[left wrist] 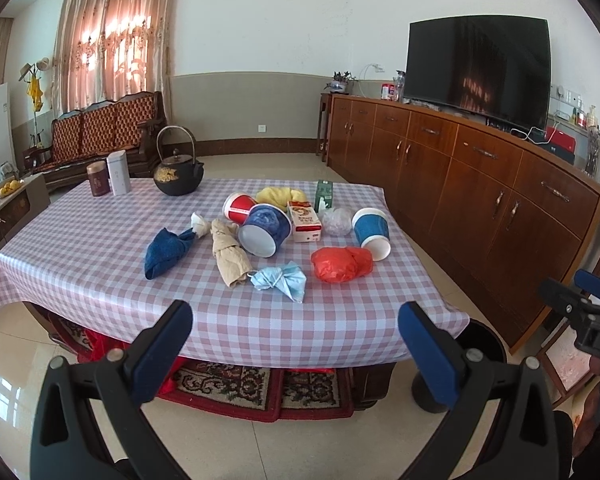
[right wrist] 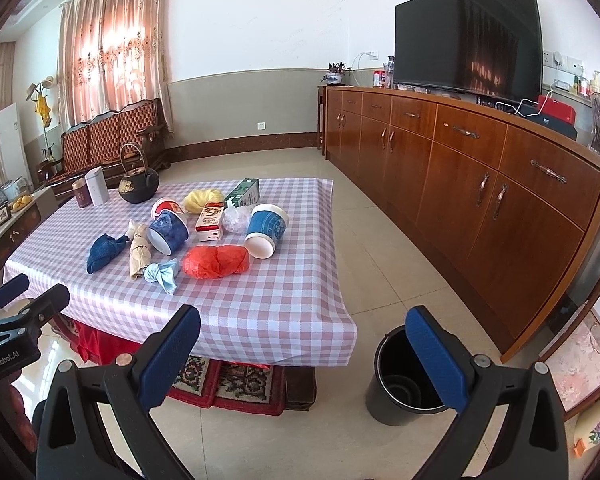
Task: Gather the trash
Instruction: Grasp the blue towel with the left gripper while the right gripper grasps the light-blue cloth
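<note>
Trash lies in the middle of a checked table (left wrist: pixel 100 240) (right wrist: pixel 260 312): a red plastic bag (left wrist: pixel 339 264) (right wrist: pixel 216 261), a crumpled blue face mask (left wrist: pixel 280 280) (right wrist: pixel 162 274), a brown paper wad (left wrist: pixel 228 256) (right wrist: pixel 139 256), a blue cloth (left wrist: pixel 166 252) (right wrist: pixel 102 251), two blue paper cups on their sides (left wrist: pixel 264 230) (left wrist: pixel 372 233) (right wrist: pixel 266 230), a red cup (left wrist: pixel 238 207) and small cartons (left wrist: pixel 305 224). A black bin (right wrist: pixel 403 380) stands on the floor right of the table. My left gripper (left wrist: pixel 296 340) is open and empty short of the table's near edge. My right gripper (right wrist: pixel 303 344) is open and empty, between table corner and bin.
A black teapot (left wrist: pixel 178 176) and two tins (left wrist: pixel 108 178) stand at the table's far left. A long wooden cabinet (left wrist: pixel 479 184) with a TV (left wrist: pixel 477 68) runs along the right. A sofa (left wrist: pixel 104 136) is at the back left. Rugs (left wrist: pixel 236 384) lie under the table.
</note>
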A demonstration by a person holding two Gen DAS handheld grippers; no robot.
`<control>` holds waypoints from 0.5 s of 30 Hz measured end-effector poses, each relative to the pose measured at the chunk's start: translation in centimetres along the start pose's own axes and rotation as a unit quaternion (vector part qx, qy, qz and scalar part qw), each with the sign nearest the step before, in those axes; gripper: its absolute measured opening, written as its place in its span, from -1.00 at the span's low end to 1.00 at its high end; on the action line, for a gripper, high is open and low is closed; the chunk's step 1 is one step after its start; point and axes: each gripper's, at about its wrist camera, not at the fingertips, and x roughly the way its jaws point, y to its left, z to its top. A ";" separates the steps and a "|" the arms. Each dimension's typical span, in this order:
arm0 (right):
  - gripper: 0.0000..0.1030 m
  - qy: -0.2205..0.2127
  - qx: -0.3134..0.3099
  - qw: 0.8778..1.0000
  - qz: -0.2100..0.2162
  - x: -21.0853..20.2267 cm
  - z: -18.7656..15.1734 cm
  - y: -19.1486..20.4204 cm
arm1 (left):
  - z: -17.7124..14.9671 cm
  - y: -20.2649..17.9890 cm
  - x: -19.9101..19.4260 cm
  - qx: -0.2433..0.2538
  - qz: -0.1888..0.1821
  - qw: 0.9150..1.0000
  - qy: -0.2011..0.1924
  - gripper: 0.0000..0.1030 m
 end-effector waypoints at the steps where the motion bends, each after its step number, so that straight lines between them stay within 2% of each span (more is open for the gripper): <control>1: 1.00 0.003 -0.001 1.000 0.004 0.5 0.1 0.2 | 0.0 0.3 0.4 0.002 0.000 1.000 0.004 1.00; 5: 1.00 0.016 -0.010 1.000 0.019 3.1 0.6 1.6 | -0.3 1.5 1.8 -0.005 0.022 1.000 0.012 1.00; 7: 1.00 0.026 -0.015 0.999 0.028 4.7 0.8 2.2 | -0.4 2.4 2.6 -0.014 0.014 1.000 0.020 1.00; 8: 1.00 0.035 -0.016 0.999 0.032 5.5 0.9 2.4 | -0.5 2.8 2.9 -0.014 0.023 0.999 0.022 1.00; 15: 1.00 0.063 -0.021 0.996 0.064 10.5 1.4 4.8 | -1.1 5.5 5.4 -0.015 0.051 0.998 0.036 0.82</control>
